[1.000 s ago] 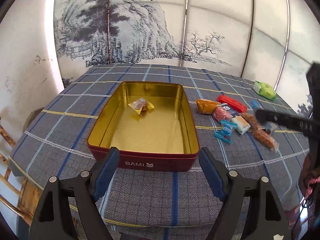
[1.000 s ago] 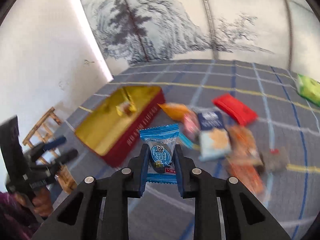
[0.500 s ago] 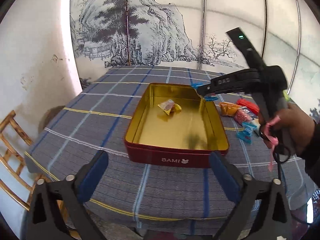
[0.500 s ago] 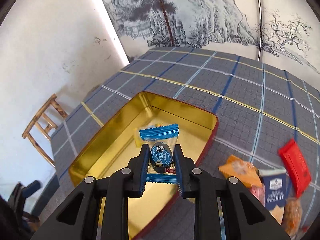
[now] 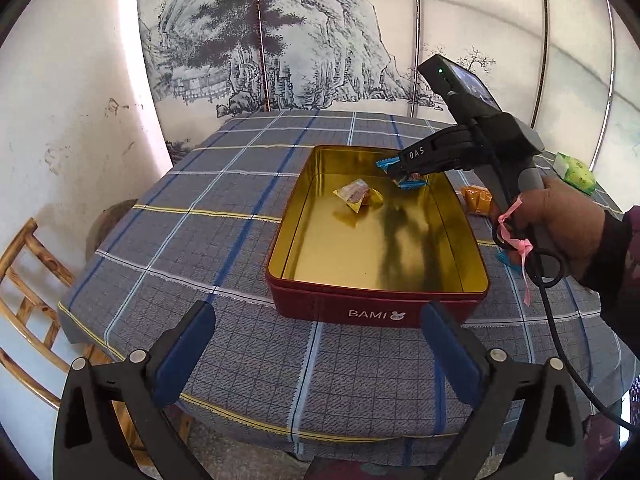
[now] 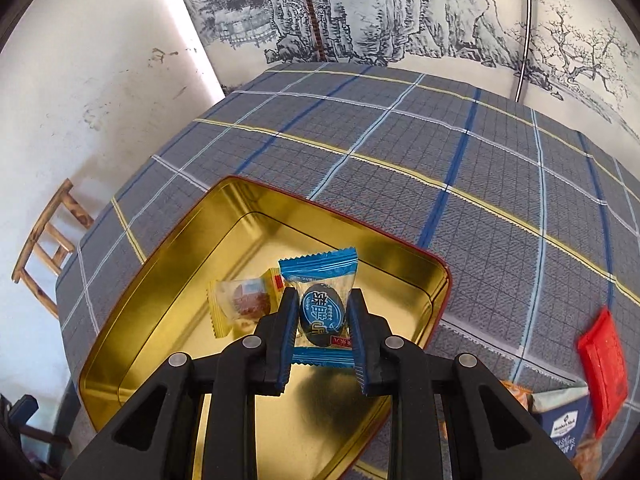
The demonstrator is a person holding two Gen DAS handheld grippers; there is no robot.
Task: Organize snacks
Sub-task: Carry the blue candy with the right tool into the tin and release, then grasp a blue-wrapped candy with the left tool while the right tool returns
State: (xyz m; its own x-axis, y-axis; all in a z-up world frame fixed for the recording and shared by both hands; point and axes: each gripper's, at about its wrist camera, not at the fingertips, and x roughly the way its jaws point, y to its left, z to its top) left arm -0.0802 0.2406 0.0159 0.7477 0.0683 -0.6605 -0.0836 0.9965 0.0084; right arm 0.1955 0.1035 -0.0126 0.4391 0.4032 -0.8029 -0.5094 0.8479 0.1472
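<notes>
A red tin [image 5: 376,312] with a gold inside [image 6: 168,280] sits on the checked tablecloth. One yellow-wrapped snack [image 5: 358,195] [image 6: 244,300] lies in its far half. My right gripper [image 6: 322,340] [image 5: 400,172] is shut on a blue-wrapped candy [image 6: 320,312] [image 5: 408,182] and hangs over the tin's far right corner, pointing down. My left gripper [image 5: 316,344] stands wide open in front of the tin's near wall, with nothing between its fingers.
Loose snacks lie to the right of the tin: a red packet [image 6: 604,364], an orange packet [image 5: 476,200], a green packet [image 5: 576,168] and a blue-and-white box [image 6: 560,428]. A wooden chair [image 5: 24,312] stands at the table's left. A painted screen [image 5: 320,40] is behind.
My right gripper carried the blue candy from the snack pile leftward to above the tin and lowered it. My left gripper opened wider and drew back from the tin.
</notes>
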